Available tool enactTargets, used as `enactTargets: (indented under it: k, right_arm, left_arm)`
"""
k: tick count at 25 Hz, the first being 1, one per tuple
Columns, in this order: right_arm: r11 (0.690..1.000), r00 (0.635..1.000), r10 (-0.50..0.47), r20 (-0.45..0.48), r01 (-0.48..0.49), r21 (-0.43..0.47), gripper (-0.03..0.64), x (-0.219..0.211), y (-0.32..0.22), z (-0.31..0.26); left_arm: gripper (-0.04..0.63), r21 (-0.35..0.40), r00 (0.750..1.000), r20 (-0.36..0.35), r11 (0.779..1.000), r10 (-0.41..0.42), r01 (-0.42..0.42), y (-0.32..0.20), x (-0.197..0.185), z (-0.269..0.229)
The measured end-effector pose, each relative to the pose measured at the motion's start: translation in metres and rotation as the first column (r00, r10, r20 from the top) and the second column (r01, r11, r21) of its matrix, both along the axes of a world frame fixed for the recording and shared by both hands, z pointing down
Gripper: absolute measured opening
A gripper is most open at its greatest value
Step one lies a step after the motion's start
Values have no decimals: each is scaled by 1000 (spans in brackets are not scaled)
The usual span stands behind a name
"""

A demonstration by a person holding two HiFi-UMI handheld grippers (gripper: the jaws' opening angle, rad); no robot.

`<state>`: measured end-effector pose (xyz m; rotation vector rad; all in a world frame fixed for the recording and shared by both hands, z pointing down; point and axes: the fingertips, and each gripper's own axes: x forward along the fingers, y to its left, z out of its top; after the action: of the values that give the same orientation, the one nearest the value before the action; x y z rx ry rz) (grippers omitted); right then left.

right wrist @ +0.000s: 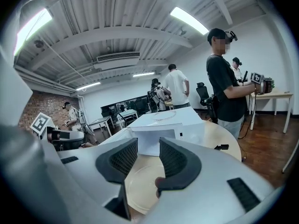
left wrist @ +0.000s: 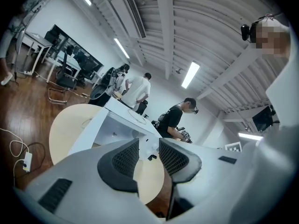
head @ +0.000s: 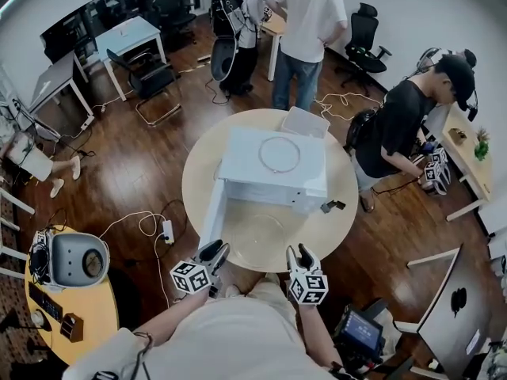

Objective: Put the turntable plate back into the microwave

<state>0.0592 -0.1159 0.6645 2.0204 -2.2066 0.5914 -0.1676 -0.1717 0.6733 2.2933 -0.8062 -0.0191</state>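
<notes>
Right, both of my claws hover at the near edge of the round worktop (head: 202,176), at 6 o'clock from the white microwave (head: 273,172) standing in its middle. My left claw (head: 215,252) is spread, and in the left gripper view its ribbed pads (left wrist: 125,158) stand apart with only bare worktop and the microwave (left wrist: 117,120) showing through the gap. My right claw (head: 302,253) is spread too, with nothing between its pads (right wrist: 174,161) in the right gripper view.

The glass turntable plate (head: 257,237) lies flat on the worktop, outside the oven, at 6 o'clock from the microwave's open front and between it and my claws. It is nearer my right claw than my left. From the right gripper view the plate (right wrist: 140,181) sits just ahead of and below the jaws, untouched.

The microwave door (head: 212,212) is swung out toward 7 o'clock. On the microwave's roof rests a thin ring (head: 260,154) (I cannot tell what it is made of). A white bin (head: 305,122) sits at 1 o'clock from the microwave, and a small dark object (head: 331,206) lies on the worktop at 4 o'clock.

A person in a black shirt and cap (head: 396,125) stands at 3 o'clock beyond the worktop, another in a white shirt (head: 305,22) at 12.
</notes>
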Motion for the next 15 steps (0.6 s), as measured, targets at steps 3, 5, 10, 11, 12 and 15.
enactTargets:
  k: [3,5,10,11,12,15]
  right_arm:
    - [999,999,-33,-5,33,10,144,12,-14,-5]
    - [999,999,-47,-6,47,10,144,24,-23,-9]
    - [997,997,-72,-8,72,13,144,55,-38,-18]
    - [997,997,-76,-7,76,11,144,61,-40,-17]
    - [997,997,-79,-6,79,8,144,67,-42,-17]
    - [996,996,-87,-3,87,3,144,81,-46,-15]
  left_arm:
    - [126,6,1000,3,1000,-28,28,-8,13,-4]
    - [126,4,999,7,999,-42,42,-13,25,-6]
    - [126,5,998,19,998,-64,64,-19,56,-13]
    - [126,6,997,24,998,-67,67,-19,62,-13]
    - [126,8,997,29,997,-71,71,-19,67,-13]
    - [126,10,995,48,996,-90,90,-20,76,-11]
